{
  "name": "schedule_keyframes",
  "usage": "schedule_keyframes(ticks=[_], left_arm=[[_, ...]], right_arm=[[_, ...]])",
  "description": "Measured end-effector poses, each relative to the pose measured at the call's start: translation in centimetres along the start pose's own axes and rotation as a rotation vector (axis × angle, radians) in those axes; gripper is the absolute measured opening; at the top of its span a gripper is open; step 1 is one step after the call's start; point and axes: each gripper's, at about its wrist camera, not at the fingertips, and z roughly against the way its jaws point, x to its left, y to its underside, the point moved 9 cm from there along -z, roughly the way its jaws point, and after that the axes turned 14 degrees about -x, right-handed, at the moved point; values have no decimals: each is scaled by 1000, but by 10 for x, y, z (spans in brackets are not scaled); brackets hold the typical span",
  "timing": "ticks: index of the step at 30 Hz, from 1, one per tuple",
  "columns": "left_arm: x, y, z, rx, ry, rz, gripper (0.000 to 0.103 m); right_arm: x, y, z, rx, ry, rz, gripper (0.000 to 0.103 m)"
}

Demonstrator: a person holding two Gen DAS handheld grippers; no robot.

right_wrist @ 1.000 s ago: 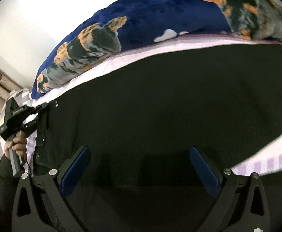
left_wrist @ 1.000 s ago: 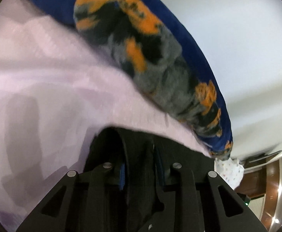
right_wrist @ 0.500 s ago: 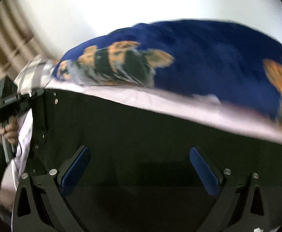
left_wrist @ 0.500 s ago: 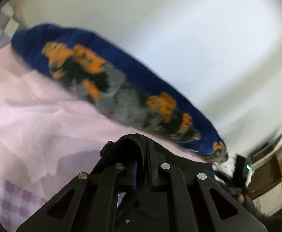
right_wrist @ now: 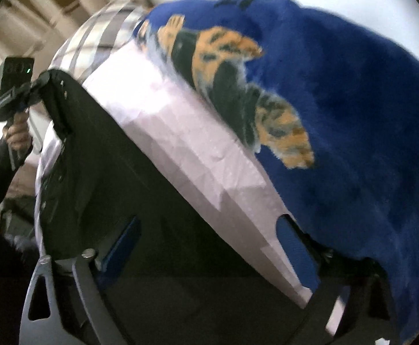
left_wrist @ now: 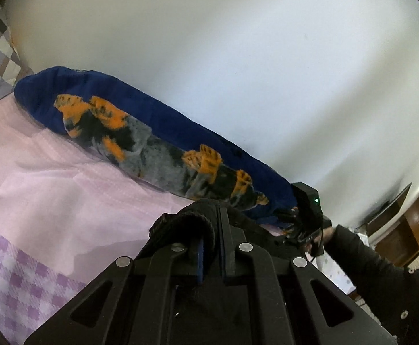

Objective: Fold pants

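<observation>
The black pants (right_wrist: 152, 201) lie spread on the pink sheet (right_wrist: 180, 132). My left gripper (left_wrist: 209, 224) is shut on a bunched corner of the pants (left_wrist: 180, 221) and holds it raised off the bed. In the right wrist view the left gripper (right_wrist: 37, 86) pulls that corner up at the far left. My right gripper (right_wrist: 206, 238) hangs over the pants' long edge with its blue pads (right_wrist: 123, 241) wide apart. Its jaws are closing and fabric lies between them, but the pads do not press on it. A sleeved hand holds the right gripper (left_wrist: 289, 221).
A blue blanket with an orange and grey tiger print (right_wrist: 353, 115) runs along the white wall (left_wrist: 238, 57) behind the pants. A checked pillow (right_wrist: 103, 34) lies at the bed's head. Brown furniture (left_wrist: 404, 235) stands beyond the bed.
The left gripper closed on the pants corner and rose with it. The right gripper swung sideways and rolled, from over the middle of the pants to their edge by the blanket, its jaws narrowing.
</observation>
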Motion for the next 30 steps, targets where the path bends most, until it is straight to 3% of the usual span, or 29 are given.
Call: schedule_keyframes(ticks=[4, 6, 8, 13, 19, 24, 30], left_arm=[[2, -2, 4, 0, -17, -4, 8], [3, -2, 5, 2, -26, -3, 8], [5, -1, 3, 6, -37, -5, 8], [8, 1, -1, 22, -63, -39, 8], [9, 1, 3, 26, -73, -64, 8], [-12, 5, 21, 48, -44, -129, 8], [-42, 19, 58, 71, 2, -185, 8]], right_arm=[[-7, 12, 2, 64, -45, 24, 54], [-12, 24, 2, 89, -35, 11, 47], [-14, 33, -2, 105, -16, 14, 43], [-19, 50, 13, 123, 105, 18, 15], [6, 54, 65, 30, 253, 14, 8], [47, 64, 108, -41, 367, -11, 7], [97, 96, 135, -89, 421, -66, 6]])
